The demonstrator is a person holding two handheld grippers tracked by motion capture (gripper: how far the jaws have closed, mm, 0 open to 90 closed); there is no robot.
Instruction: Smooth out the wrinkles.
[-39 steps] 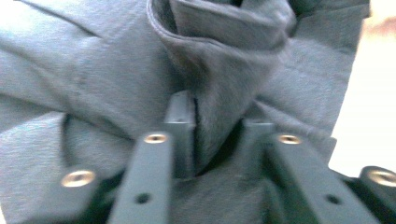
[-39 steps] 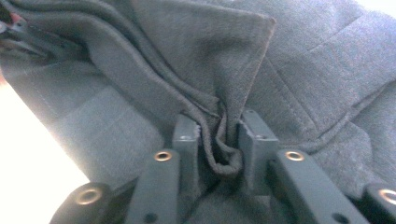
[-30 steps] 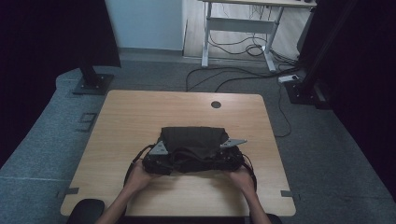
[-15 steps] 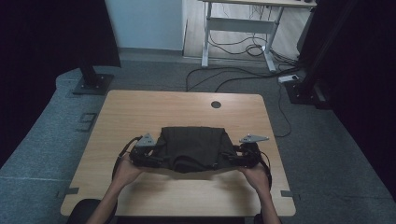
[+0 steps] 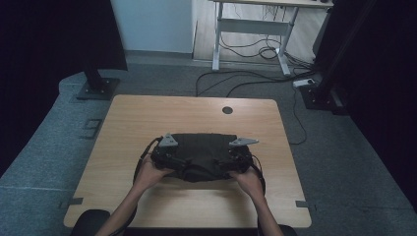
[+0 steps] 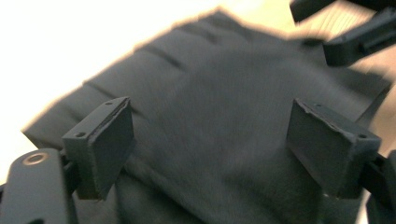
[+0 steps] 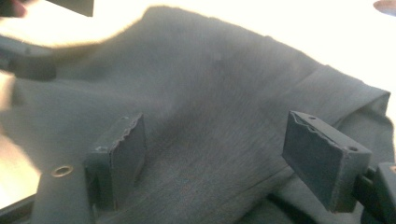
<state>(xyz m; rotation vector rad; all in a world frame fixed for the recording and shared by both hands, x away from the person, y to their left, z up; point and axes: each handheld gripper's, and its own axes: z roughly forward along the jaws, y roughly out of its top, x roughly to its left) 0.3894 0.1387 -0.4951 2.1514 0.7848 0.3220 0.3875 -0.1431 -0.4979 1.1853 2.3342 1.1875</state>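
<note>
Lying folded near the middle of the wooden table, toward the person's edge, a dark cloth spreads between both tools. The left gripper and right gripper hang over it, jaws spread wide, nothing pinched between them.

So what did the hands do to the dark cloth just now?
Both grippers came back in from the cloth's side edges: the left gripper and right gripper now hang open over it, gripping nothing. The cloth looks a little narrower than half a second ago. It stayed mid-table.
</note>
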